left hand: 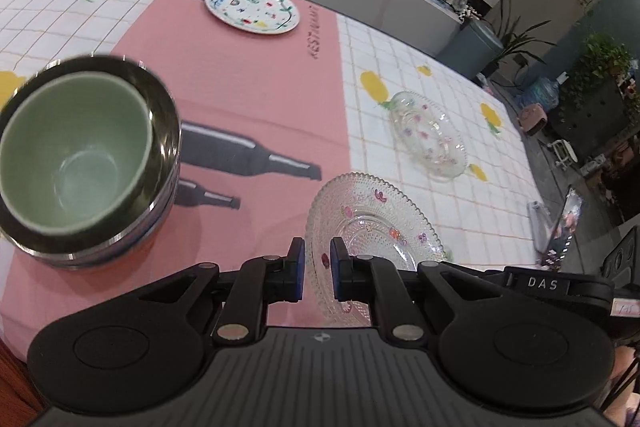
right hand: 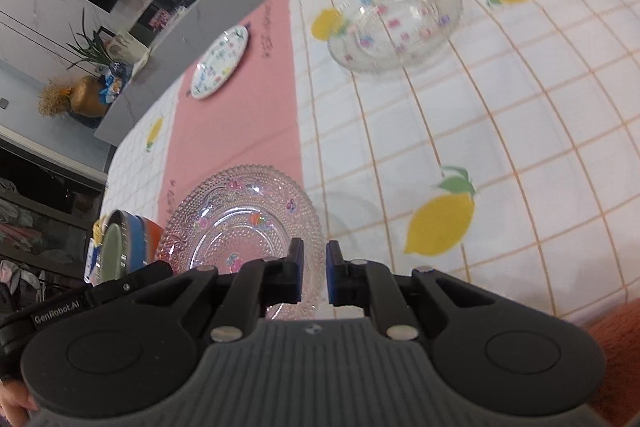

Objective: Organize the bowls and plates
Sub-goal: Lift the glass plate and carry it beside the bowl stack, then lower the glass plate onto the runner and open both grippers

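Left wrist view: left gripper (left hand: 317, 269) has its jaws drawn close, with the rim of the beaded glass plate (left hand: 372, 227) passing between the blue pads (left hand: 298, 269). Judged gripped, since the plate sits tilted up off the worktop (left hand: 400, 67). Right wrist view: right gripper (right hand: 313, 273) is narrowed to a slim gap at the same plate's (right hand: 240, 223) near rim; cannot tell whether its pads touch glass or hold nothing.

Other items, left view: green bowl (left hand: 76, 151) nested in steel bowl (left hand: 160, 115) at 9 o'clock; painted plate (left hand: 252, 9) at 12 o'clock, far; clear glass bowl (left hand: 430, 135) at 2 o'clock, well apart from the held plate.

Risks, as judgement:
- Edge-only pinch on smooth beaded glass; a tilted plate could slide out of the pads and chip on the worktop.
- If both grippers hold one rim and pull in different directions, the glass is stressed or twists loose.
- Swinging towards 9 o'clock risks clipping the steel bowl and unseating the green one.
- Setting glass on glass too fast risks cracking.
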